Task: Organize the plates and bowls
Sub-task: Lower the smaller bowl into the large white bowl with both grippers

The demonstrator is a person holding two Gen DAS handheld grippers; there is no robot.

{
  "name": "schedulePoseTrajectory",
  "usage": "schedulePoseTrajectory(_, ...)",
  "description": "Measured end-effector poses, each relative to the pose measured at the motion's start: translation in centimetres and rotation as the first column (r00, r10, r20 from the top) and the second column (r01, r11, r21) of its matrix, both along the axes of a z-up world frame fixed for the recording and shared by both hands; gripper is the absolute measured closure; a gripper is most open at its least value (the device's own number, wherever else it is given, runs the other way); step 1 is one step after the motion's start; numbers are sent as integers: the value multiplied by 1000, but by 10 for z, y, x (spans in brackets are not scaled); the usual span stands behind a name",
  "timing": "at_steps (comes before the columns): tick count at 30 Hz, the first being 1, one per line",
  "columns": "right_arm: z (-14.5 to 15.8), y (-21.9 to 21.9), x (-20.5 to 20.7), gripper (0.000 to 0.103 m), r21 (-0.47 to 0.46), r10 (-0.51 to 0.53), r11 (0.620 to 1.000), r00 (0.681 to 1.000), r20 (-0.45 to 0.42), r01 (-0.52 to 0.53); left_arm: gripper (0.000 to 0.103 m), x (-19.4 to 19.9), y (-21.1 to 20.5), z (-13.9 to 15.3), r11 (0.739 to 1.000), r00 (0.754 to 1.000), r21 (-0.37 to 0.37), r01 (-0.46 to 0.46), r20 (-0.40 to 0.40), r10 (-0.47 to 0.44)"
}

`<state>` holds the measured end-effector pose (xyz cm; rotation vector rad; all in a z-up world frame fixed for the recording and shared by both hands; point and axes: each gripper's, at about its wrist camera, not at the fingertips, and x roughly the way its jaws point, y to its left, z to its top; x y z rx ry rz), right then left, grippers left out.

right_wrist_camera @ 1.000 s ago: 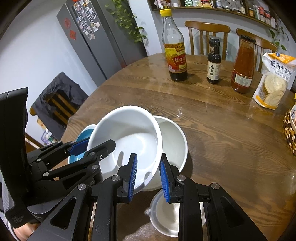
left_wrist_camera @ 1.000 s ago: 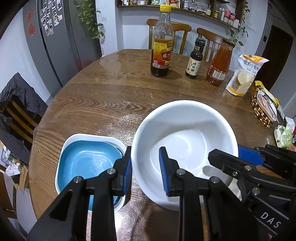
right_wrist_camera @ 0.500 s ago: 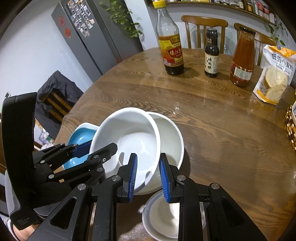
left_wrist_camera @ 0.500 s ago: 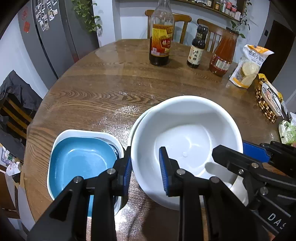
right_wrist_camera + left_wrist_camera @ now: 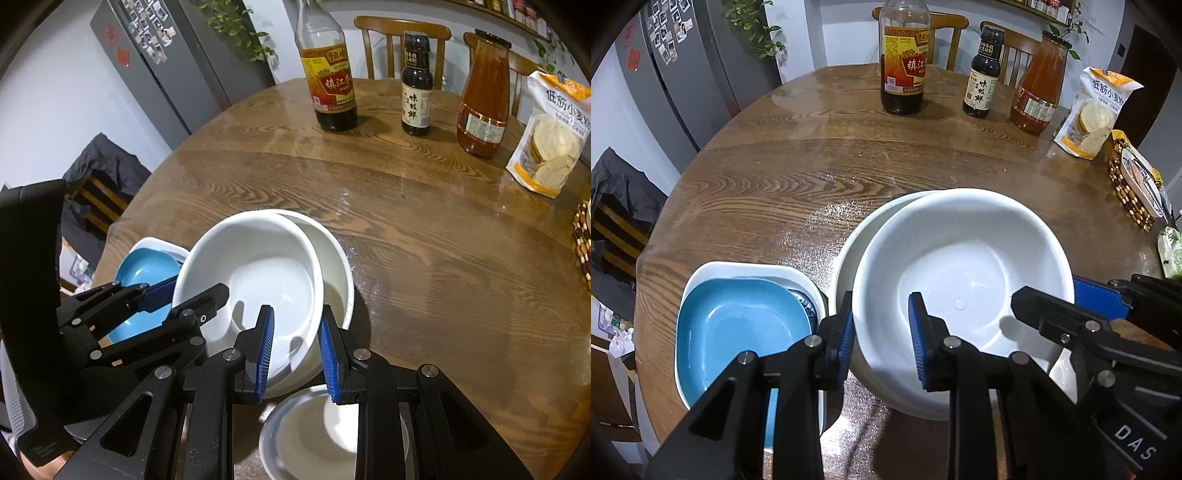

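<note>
Smooth round white bowl (image 5: pixel 964 258); grained round wooden table (image 5: pixel 820 155).

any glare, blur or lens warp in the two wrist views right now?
Left wrist: sharp; glare streaks the wet-looking table; fisheye bends the fridge; dark corner vignette. Right wrist: equally sharp; sheen on the table's far half; gripper shadows fall inside the white bowl; same vignette.

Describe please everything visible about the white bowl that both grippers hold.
The white bowl is round, deep, glossy like ceramic, and empty. The left gripper and the right gripper each pinch its rim. It sits tilted, partly inside a second white bowl on the wooden table, beside a blue dish.
</note>
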<state>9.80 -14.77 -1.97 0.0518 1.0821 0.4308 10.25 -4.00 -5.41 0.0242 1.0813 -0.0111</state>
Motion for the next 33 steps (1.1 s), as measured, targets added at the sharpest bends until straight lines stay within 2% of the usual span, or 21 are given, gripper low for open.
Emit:
schedulePoseTrajectory(15,-8,1,5,76,-11,0,1000,1000,-23,0,77,3,-3,-5,999,1000,42,28,-2,-28)
schedulePoseTrajectory(33,-8,2,6,76,-15,1,1000,1000,-22,-1,77,4,-3,-5,999,1000,44,31,-2,-31)
